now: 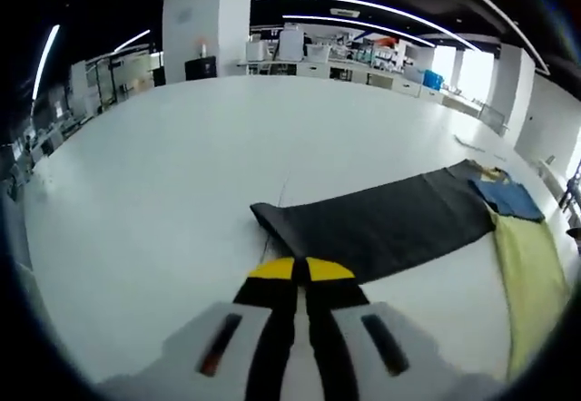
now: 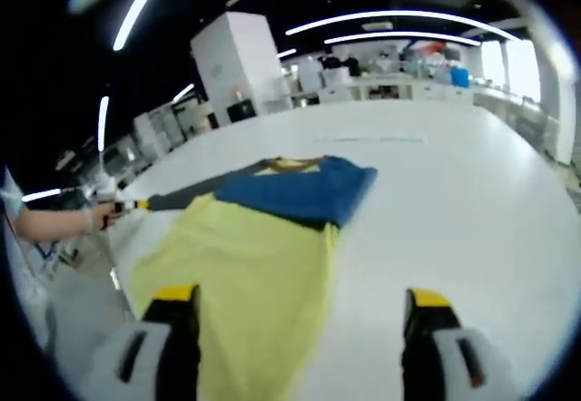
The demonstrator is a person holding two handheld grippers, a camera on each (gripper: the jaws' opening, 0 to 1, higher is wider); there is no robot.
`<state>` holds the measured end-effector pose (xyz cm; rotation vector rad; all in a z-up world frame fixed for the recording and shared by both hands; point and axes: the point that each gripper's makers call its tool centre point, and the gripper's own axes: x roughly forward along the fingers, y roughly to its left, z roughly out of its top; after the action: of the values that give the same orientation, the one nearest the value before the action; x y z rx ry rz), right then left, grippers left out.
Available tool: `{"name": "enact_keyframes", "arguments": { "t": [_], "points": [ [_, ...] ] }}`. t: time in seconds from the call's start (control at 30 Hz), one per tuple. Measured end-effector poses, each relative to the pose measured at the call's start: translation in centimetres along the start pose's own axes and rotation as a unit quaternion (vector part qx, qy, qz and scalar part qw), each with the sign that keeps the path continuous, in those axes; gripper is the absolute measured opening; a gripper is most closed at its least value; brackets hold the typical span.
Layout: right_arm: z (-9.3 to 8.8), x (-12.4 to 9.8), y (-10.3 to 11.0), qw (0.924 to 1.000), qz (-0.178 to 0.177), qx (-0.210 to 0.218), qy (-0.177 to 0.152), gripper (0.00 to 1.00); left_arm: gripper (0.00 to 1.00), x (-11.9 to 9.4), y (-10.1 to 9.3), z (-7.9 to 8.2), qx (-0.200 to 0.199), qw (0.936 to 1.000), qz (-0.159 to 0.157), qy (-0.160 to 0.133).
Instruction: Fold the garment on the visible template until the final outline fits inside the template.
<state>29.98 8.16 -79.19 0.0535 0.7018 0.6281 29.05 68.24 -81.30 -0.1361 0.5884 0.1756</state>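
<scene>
Folding the garment (image 2: 263, 265) on the counter (image 1: 163, 174).
Left gripper (image 1: 300, 278) jaws together near the dark sleeve (image 1: 381, 224); right gripper (image 2: 300, 328) jaws apart, probably grasping the yellow hem next.

at your twelve o'clock in the left gripper view the broad white table (image 1: 182, 192) runs off toward a tall white pillar (image 1: 205, 20), with a small dark box (image 1: 201, 67) at its foot. at one o'clock you have benches crowded with white bins (image 1: 304, 50) and a blue bin (image 1: 433, 79). long ceiling light strips (image 2: 399, 15) curve overhead in the right gripper view.
</scene>
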Motion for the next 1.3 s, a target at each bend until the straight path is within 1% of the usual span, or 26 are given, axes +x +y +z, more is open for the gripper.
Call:
{"name": "enact_keyframes", "arguments": {
  "t": [0.1,0.13,0.17,0.27,0.3,0.33,0.43,0.5,0.6,0.63,0.67,0.7,0.73,0.77,0.87,0.9,0.97,1.03,1.13,1.17,1.23,1.3],
  "points": [
    [0.0,0.1,0.0,1.0,0.001,0.003,0.0,0.92,0.0,0.0,-1.4,1.6,0.003,0.9997,-0.022,-0.014],
    [0.0,0.2,-0.1,1.0,0.001,0.0,0.003,0.92,0.0,0.1,-2.1,2.1,0.014,0.9993,-0.031,-0.016],
    [0.0,0.2,0.0,1.0,0.003,-0.001,0.001,0.92,0.0,0.3,-2.7,2.2,0.023,0.9989,-0.038,-0.017],
    [0.1,0.3,0.0,1.0,0.004,0.003,-0.001,0.92,0.0,0.9,-4.8,3.5,0.018,0.9974,-0.064,-0.026],
    [0.1,0.3,0.0,1.0,0.004,0.002,-0.002,0.92,0.0,0.8,-6.4,4.1,0.023,0.9963,-0.077,-0.03],
    [0.1,0.4,0.0,1.0,0.004,0.001,-0.002,0.92,0.0,0.9,-7.2,4.5,0.028,0.9955,-0.084,-0.032],
    [0.0,0.4,0.1,1.0,0.006,0.004,-0.003,0.92,0.0,1.3,-10.6,5.5,0.043,0.991,-0.121,-0.037],
    [0.0,0.3,0.0,0.9999,0.005,0.011,-0.007,0.92,0.0,2.1,-12.1,5.8,0.052,0.9884,-0.139,-0.032],
    [0.0,0.3,0.2,0.9997,0.007,0.02,-0.015,0.92,0.0,2.3,-14.7,6.2,0.052,0.9854,-0.158,-0.034],
    [-0.1,0.3,0.2,0.9997,0.008,0.021,-0.014,0.92,0.0,2.1,-16.1,6.4,0.043,0.9842,-0.168,-0.036],
    [-0.2,0.4,0.2,0.9997,0.007,0.02,-0.012,0.91,0.0,2.1,-16.5,6.5,0.042,0.9835,-0.172,-0.036],
    [-0.3,0.4,0.2,0.9997,0.006,0.019,-0.011,0.91,0.0,2.2,-17.5,6.7,0.051,0.9824,-0.176,-0.037],
    [-0.3,0.3,0.1,0.9998,0.006,0.018,-0.011,0.91,0.0,2.3,-18.2,6.8,0.054,0.9814,-0.18,-0.037],
    [-0.4,0.3,0.1,0.9998,0.005,0.019,-0.011,0.91,0.0,2.6,-18.1,7.1,0.056,0.9794,-0.19,-0.038],
    [-0.4,0.3,0.0,0.9995,0.005,0.028,-0.015,0.91,0.0,3.2,-20.4,7.5,0.054,0.9762,-0.207,-0.038],
    [-0.3,0.3,-0.1,0.9994,0.005,0.029,-0.016,0.91,0.0,3.4,-20.8,7.7,0.056,0.9755,-0.209,-0.04],
    [-0.4,0.3,-0.1,0.9993,0.007,0.033,-0.018,0.9,0.0,3.5,-22.6,7.8,0.056,0.9735,-0.218,-0.04],
    [-0.4,0.4,0.0,0.9991,0.007,0.036,-0.019,0.89,0.0,4.4,-23.4,8.5,0.057,0.9713,-0.227,-0.041],
    [-0.4,0.4,-0.2,0.9987,0.008,0.044,-0.024,0.89,0.0,4.7,-25.8,8.6,0.058,0.9676,-0.242,-0.041],
    [-0.4,0.4,-0.3,0.9986,0.007,0.046,-0.025,0.89,0.0,4.8,-26.1,8.7,0.059,0.9672,-0.244,-0.042],
    [-0.4,0.3,-0.2,0.9985,0.005,0.047,-0.027,0.89,0.0,5.7,-27.3,9.2,0.051,0.9632,-0.261,-0.04],
    [-0.6,0.2,-0.3,0.9983,0.004,0.052,-0.027,0.88,0.0,6.1,-28.9,9.2,0.061,0.9608,-0.268,-0.038]
  ]
}}
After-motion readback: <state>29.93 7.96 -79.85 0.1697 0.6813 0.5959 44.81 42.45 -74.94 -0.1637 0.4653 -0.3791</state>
